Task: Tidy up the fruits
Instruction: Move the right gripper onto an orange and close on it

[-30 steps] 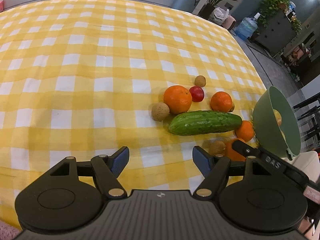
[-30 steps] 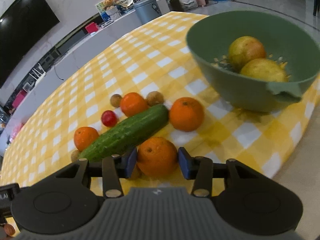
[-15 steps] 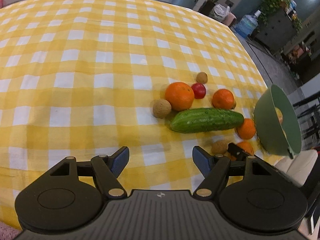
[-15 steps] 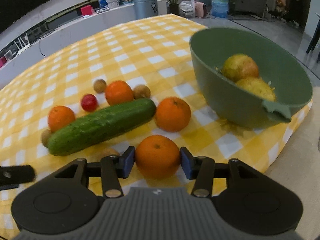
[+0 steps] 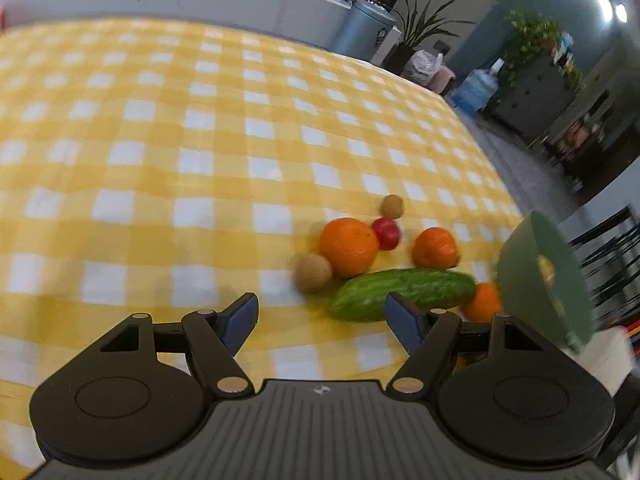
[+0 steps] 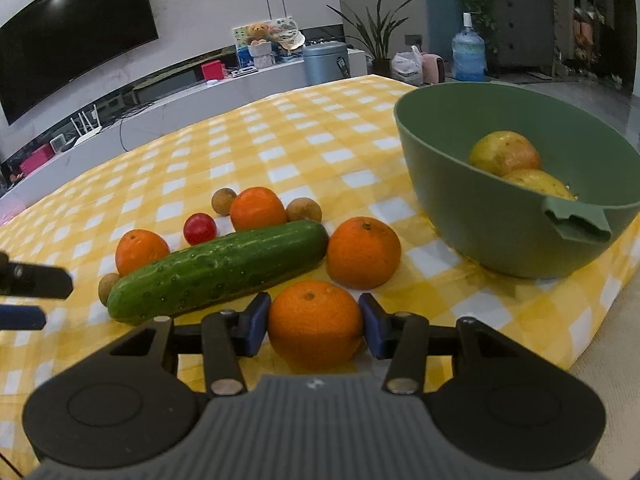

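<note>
The green bowl (image 6: 500, 216) stands on the checked cloth (image 6: 280, 140), level now where it looked tilted before. Left of the bowl, the right gripper (image 6: 314, 320) has clamped the nearest orange (image 6: 315, 326). Further left, the left gripper (image 5: 320, 320) stays wide open, empty.

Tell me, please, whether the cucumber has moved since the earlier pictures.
No: the cucumber still lies with its far end beside the same orange.
</note>
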{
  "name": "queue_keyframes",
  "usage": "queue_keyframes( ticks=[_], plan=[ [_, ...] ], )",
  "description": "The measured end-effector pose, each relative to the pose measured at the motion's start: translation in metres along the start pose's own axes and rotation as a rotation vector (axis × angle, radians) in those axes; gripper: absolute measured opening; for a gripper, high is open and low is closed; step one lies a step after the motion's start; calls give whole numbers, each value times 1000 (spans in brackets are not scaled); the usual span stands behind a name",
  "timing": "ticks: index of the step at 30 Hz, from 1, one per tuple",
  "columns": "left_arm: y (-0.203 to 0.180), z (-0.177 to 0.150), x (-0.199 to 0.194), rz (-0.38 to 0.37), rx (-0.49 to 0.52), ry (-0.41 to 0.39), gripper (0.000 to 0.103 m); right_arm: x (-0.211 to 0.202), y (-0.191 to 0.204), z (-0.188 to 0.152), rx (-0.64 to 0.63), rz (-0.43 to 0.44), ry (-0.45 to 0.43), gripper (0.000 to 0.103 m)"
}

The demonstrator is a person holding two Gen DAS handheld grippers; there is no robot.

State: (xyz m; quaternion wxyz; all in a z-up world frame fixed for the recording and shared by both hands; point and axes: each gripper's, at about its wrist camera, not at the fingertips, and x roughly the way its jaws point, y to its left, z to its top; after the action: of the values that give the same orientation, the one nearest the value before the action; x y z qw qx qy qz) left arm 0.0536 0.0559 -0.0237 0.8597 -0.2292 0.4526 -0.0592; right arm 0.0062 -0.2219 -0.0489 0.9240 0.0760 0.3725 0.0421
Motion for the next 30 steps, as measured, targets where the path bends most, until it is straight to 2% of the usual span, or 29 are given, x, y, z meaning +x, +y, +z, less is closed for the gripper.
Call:
queue_keyframes(
  ticks=[3,8,12,17,21,25,28,30],
  plan=[
    [-1,6,10,-42,-22,-5,85,0,-2,-2,-4,11,-13,46],
    [-18,13,25,31,82,-88,85,-1,-5,-3,-1,25,-20,46],
    [-28,19,44,59,115,-86,85,-2,-5,-4,1,30,-23,46],
    [-31,25,68,73,137,-35,84,-2,-8,-4,11,43,-24,46],
    [-35,20,70,92,183,-58,83,-1,-8,-5,3,53,-27,48],
    [-35,19,69,105,198,-76,67,-1,-7,-5,-6,48,-29,48],
    [-31,22,69,58,166,-65,54,-1,-6,-5,-13,43,-31,48],
    [-28,24,69,42,155,-63,52,0,-5,-5,-17,41,-30,48]
  ],
)
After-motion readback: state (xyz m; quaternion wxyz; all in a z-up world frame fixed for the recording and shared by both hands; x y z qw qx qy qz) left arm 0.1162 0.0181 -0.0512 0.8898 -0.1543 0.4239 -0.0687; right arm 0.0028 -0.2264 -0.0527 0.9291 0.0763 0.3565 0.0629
